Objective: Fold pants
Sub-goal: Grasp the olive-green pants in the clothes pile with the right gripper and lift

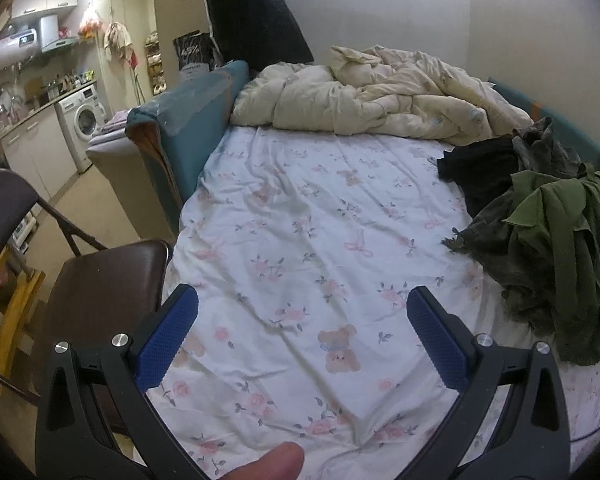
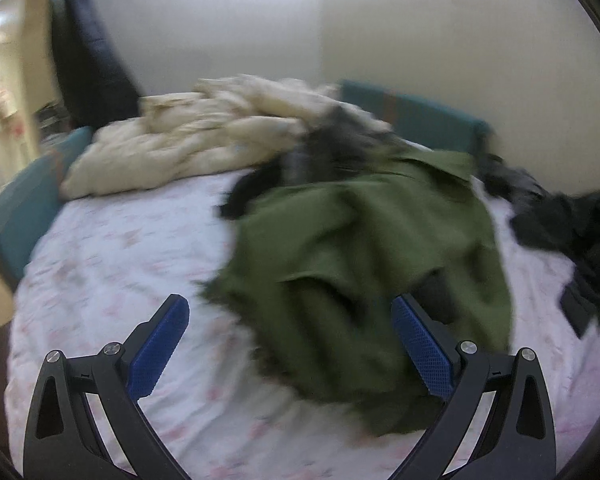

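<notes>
the left tool (image 1: 302, 320) hangs over a bed sheet (image 1: 300, 220) printed with pink flowers and small bears, its two blue-padded fingers (image 1: 168, 340) set wide apart with nothing between them; a fingertip (image 1: 276, 460) of the person shows at the bottom edge of the left wrist view; the olive green pants (image 1: 560, 240) lie crumpled in a heap at the right side of the bed, well clear of this tool, atop a mottled dark garment (image 1: 496, 236) and next to a black garment (image 1: 476, 168); a cream duvet (image 1: 380, 96) is bunched at the far end of the bed against a teal headboard (image 1: 196, 116); a brown folding chair (image 1: 100, 280) stands just beside the bed on the left, with a washing machine (image 1: 84, 120) farther back in the kitchen corner; in the blurred right wrist view the right tool (image 2: 290, 320) is likewise spread open and empty, poised over the near part of the green pants (image 2: 360, 260); whether its right finger touches the cloth cannot be told through the blur; more dark clothing (image 2: 580, 232) lies at the far right of the sheet
</notes>
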`<state>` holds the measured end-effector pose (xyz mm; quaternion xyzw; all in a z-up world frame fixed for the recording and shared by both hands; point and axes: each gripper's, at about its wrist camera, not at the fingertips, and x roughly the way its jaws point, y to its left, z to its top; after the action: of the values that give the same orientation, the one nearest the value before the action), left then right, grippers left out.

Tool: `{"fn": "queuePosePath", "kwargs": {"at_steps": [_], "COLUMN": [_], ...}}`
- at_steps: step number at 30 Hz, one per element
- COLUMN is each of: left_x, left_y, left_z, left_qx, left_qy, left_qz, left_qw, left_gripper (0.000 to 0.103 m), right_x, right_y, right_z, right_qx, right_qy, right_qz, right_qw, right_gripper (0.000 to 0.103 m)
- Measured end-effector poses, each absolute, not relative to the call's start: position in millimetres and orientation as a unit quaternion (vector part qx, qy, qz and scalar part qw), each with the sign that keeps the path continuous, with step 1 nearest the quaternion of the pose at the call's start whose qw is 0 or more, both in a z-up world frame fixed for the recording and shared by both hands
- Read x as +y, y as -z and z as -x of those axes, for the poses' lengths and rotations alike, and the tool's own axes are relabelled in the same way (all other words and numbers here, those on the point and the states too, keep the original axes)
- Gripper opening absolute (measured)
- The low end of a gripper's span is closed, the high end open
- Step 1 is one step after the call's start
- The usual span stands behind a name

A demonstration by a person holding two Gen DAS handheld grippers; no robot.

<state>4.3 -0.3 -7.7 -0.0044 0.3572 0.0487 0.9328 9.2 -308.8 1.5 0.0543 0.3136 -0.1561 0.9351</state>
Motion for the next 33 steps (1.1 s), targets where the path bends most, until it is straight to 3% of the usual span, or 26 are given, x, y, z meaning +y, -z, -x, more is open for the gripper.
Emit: {"fn": "queuePosePath", "kwargs": {"at_steps": [9,11,13,19,22,33], "left_x": [-5,-8,-7,0,3,26], "left_y": [3,2,2,-3,-9,-54], "left_z": [-3,-3,-3,-4,2,57], "left_qx": [0.357,0.357,0.358,0.36,0.348,0.307], "left_qy": [-0.025,-0.02,-0.019,-0.016,-0.022,-0.01], "left_qz": [0.011,0.005,0.003,0.014,0.014,0.027], "left_qw": [0.934,0.934,0.934,0.933,0.937,0.951], "left_gripper": [0.103,0.103,0.103,0.103,0.103,0.103], "right_x": [-411,-420,-422,-417,-403,-280], "right_y": [67,82,92,80,61,-13], "right_z": [-34,-36,-38,-21,-3,98], "right_qx": [0.429,0.446,0.457,0.436,0.422,0.407], "right_qy": [0.285,0.272,0.254,0.247,0.214,-0.024], "right_qz": [-0.118,-0.152,-0.174,-0.183,-0.203,-0.236], "right_qw": [0.849,0.839,0.834,0.846,0.858,0.882], "right_gripper": [0.103,0.098,0.069,0.016,0.01,0.009]}}
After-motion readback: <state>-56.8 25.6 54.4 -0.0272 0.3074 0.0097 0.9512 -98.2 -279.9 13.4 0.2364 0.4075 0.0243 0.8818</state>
